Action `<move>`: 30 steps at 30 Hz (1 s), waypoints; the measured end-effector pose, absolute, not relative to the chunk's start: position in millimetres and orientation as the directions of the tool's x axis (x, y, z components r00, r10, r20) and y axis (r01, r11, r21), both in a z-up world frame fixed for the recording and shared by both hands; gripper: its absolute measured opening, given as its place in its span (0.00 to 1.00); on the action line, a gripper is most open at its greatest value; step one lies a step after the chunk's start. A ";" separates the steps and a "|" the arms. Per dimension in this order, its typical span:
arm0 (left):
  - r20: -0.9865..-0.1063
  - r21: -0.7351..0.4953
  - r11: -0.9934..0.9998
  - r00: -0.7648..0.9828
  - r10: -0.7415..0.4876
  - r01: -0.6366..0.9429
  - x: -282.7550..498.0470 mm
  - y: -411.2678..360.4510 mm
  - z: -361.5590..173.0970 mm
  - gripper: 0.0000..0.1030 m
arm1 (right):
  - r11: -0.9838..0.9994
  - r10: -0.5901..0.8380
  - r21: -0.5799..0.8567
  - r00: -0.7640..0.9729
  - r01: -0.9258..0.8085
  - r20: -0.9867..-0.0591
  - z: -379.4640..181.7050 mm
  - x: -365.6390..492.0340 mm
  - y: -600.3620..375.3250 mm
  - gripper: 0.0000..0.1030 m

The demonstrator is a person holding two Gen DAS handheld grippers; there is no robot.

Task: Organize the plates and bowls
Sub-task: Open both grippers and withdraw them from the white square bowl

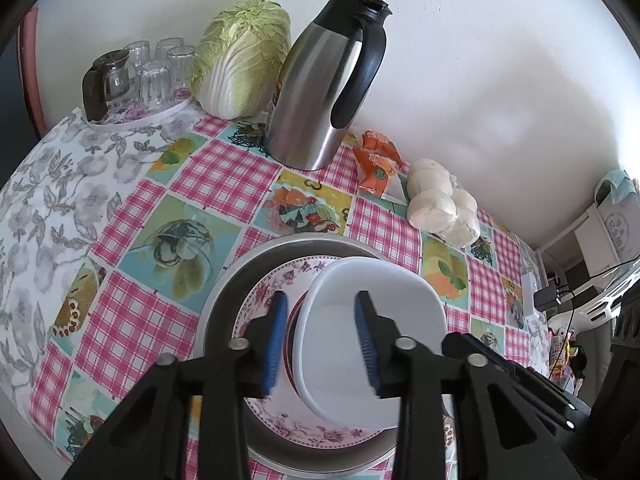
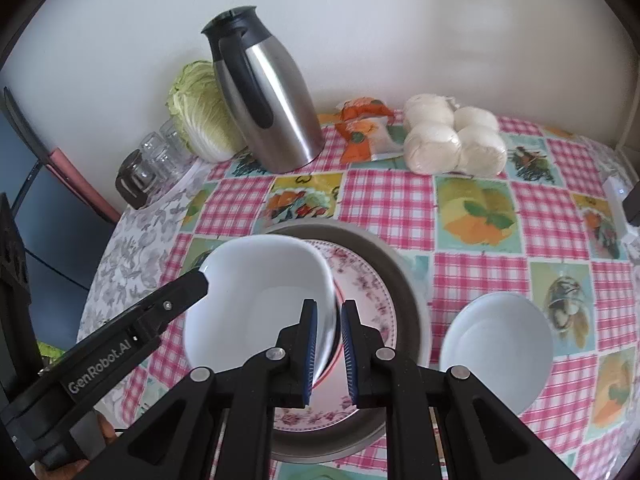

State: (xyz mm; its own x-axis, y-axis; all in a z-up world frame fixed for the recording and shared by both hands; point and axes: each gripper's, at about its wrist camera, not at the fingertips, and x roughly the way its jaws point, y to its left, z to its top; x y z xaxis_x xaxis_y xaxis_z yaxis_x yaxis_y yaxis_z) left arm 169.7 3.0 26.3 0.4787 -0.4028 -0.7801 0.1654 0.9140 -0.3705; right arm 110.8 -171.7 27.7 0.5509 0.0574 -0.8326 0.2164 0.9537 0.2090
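A white bowl (image 2: 260, 300) is held tilted over a floral plate (image 2: 368, 300) that lies in a grey metal pan (image 2: 404, 280), at lower centre. Its right wall is pinched by the right tool (image 2: 329, 346). The left tool (image 1: 321, 340) is seen partly spread around the bowl's near rim, pads apart. A second white bowl (image 2: 496, 344) is seen on the table (image 2: 392, 204) at lower right.
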 end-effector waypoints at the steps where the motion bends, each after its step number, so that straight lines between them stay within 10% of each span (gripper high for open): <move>1: -0.781 -0.366 0.916 0.481 -0.398 0.164 169.8 3.3 26.9 0.41 | 0.953 0.056 0.210 0.553 0.220 -0.831 28.9 110.0 -173.0 0.15; 4: -0.788 -0.353 0.923 0.482 -0.383 0.156 169.6 4.6 27.9 0.52 | 0.948 0.055 0.216 0.550 0.232 -0.833 29.1 109.3 -177.6 0.15; 9: -0.792 -0.334 0.932 0.494 -0.358 0.139 169.7 8.6 29.8 0.61 | 0.947 0.018 0.189 0.544 0.260 -0.839 28.8 109.0 -182.5 0.62; 30: -0.770 -0.312 0.938 0.537 -0.344 0.153 154.5 -0.3 54.1 0.73 | 0.901 -0.046 0.199 0.542 0.385 -0.839 44.4 80.2 -233.0 0.69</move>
State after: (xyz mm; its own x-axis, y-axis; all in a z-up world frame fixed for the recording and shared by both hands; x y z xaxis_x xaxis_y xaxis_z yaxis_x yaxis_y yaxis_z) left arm 154.5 -0.3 54.1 0.5368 -0.3440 -0.7704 0.1529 0.9377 -0.3121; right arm 80.2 -233.0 44.4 0.5424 -0.0464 -0.8388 0.3852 0.9011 0.1992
